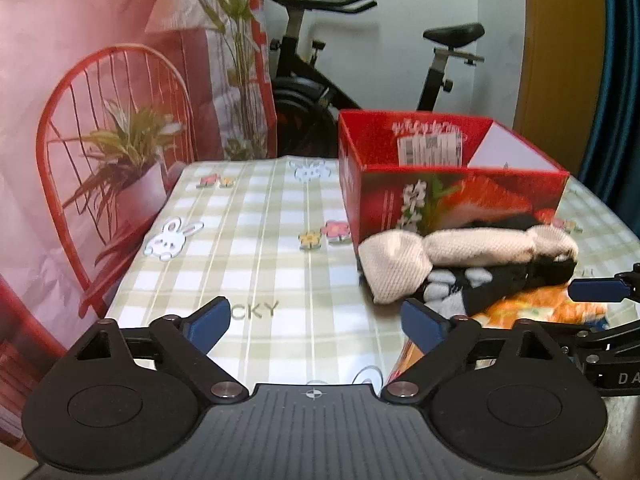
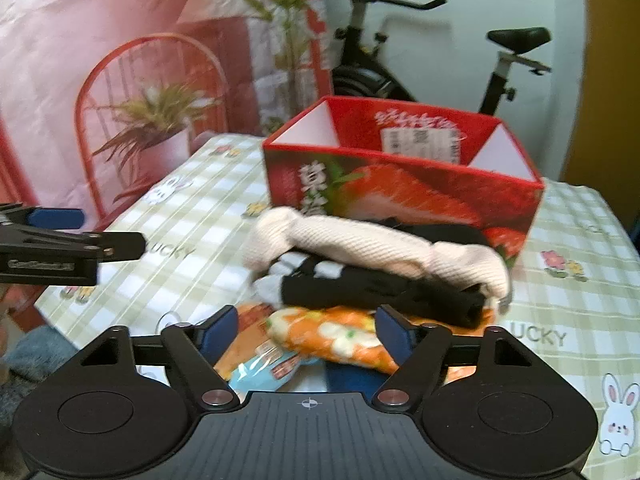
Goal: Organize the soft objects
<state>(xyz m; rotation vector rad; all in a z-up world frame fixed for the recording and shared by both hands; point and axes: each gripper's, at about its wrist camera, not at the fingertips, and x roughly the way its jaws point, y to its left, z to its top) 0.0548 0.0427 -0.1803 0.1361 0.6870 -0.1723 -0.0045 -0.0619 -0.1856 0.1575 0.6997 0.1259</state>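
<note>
A pile of soft things lies in front of a red strawberry box [image 1: 452,196] [image 2: 400,200]. On top is a cream knitted roll [image 1: 460,252] [image 2: 360,244], under it a black roll with grey-white patches [image 1: 500,280] [image 2: 380,290], and lowest an orange patterned bundle [image 1: 532,308] [image 2: 332,336]. My right gripper [image 2: 307,334] is open; its blue pads stand on either side of the orange bundle, and I see no pad pressing on it. My left gripper [image 1: 316,322] is open over bare tablecloth, left of the pile, with nothing between its fingers.
The table [image 1: 260,240] wears a green checked cloth with bunny and flower prints. A light blue packet [image 2: 264,372] lies at the near edge under the right gripper. An exercise bike [image 1: 320,80] stands behind, and a pink printed backdrop [image 1: 100,120] on the left.
</note>
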